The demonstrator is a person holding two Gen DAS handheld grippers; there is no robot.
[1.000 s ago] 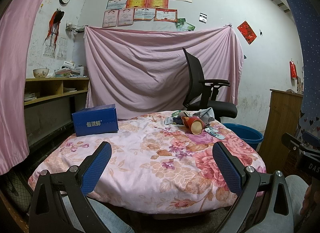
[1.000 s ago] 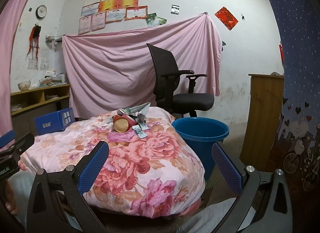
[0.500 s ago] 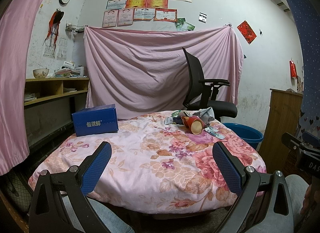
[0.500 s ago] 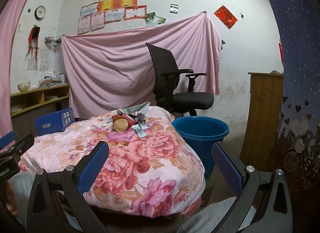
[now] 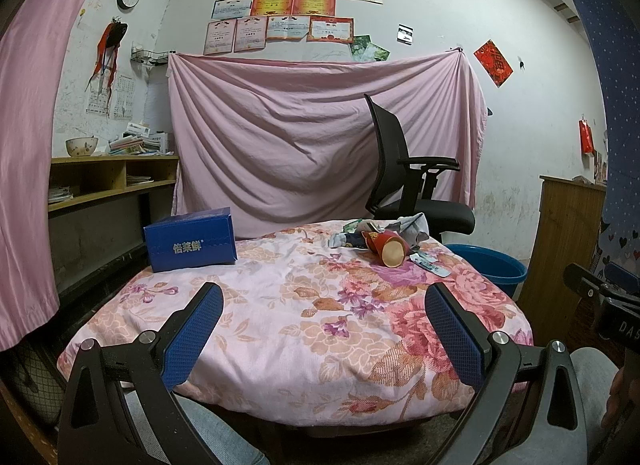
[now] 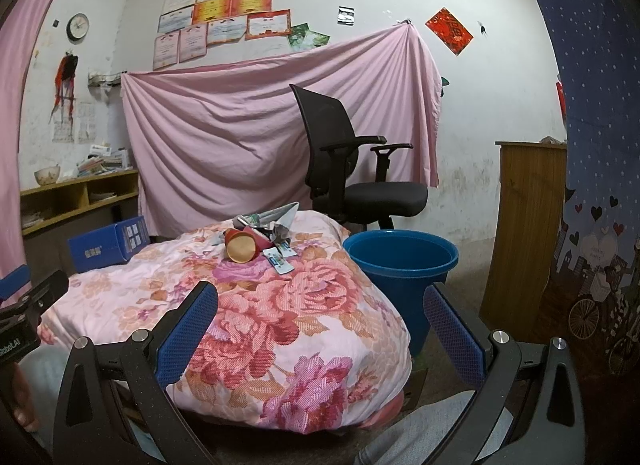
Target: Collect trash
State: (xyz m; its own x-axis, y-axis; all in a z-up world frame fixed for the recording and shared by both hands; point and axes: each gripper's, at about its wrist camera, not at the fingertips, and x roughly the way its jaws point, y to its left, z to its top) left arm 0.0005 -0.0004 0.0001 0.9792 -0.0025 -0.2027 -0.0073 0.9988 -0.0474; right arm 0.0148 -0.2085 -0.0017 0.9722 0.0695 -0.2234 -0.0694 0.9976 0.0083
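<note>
Both held low off the near edge of the worktop [image 5: 280,345], left gripper [image 5: 322,329] and right gripper [image 6: 320,329] alike spread wide and empty, probably poised for a first reach. Trash heaped at the far right edge: a red cup [image 6: 242,245] on its side, wrappers [image 6: 278,259] touching it. Just beside that edge, on the floor, a blue bucket [image 6: 400,261], handy for dropping trash in.
</note>
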